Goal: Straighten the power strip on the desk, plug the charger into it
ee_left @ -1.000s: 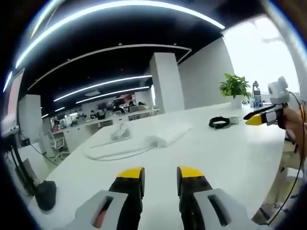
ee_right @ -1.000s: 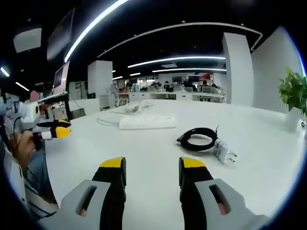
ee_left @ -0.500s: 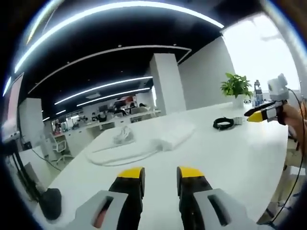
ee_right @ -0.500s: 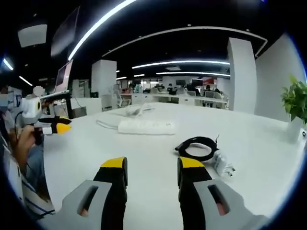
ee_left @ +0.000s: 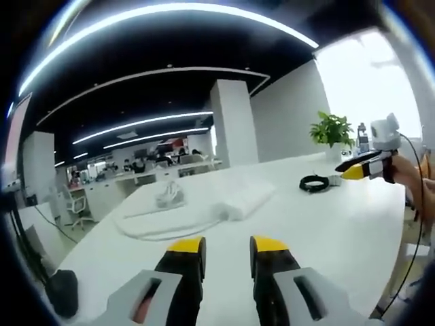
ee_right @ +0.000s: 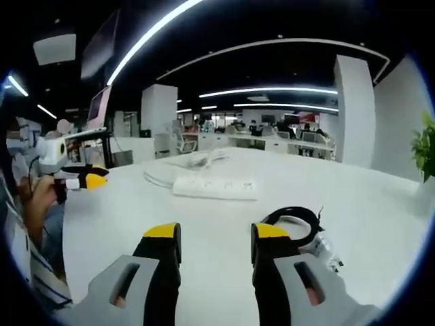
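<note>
My left tongs (ee_left: 227, 246) and right tongs (ee_right: 215, 234) are open, holding nothing. The long white power strip (ee_right: 215, 188) lies flat on the smooth white desk (ee_right: 380, 204). The charger (ee_right: 318, 246) sits beside its black coiled cord (ee_right: 292, 221).

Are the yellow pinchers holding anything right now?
No. The left gripper and the right gripper are both open with nothing between their jaws, above the white desk.
</note>
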`<state>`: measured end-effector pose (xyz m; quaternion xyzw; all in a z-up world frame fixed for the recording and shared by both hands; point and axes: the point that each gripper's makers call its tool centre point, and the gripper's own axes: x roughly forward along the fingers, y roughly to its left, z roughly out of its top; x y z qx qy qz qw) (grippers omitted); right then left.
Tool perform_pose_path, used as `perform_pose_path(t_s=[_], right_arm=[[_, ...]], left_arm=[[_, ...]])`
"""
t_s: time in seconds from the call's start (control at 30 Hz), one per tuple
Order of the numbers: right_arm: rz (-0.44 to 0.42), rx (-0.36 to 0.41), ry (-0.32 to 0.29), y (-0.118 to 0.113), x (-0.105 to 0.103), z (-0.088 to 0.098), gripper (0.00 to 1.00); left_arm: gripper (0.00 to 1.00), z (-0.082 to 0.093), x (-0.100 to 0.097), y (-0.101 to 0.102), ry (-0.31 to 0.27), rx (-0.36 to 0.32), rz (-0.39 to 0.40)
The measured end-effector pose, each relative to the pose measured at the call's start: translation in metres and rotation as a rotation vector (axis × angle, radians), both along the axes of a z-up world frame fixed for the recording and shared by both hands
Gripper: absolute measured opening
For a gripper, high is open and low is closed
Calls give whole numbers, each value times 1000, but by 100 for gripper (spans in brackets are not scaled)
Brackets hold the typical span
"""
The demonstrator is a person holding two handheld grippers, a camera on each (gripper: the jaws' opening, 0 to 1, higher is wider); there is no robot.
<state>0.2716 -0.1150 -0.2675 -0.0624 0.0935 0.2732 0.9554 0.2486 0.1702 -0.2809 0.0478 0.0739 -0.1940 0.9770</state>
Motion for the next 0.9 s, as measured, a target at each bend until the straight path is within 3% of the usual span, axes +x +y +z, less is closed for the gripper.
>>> perform_pose_path(t_s=[0.57, 0.9], right_arm=[[46, -1, 1, -1, 19, 4, 40], [65, 24, -44, -6, 36, 23, 39]], left_arm=[[25, 9, 21, -6, -3, 1, -37], [25, 12, 32, -15, 3, -22, -107]])
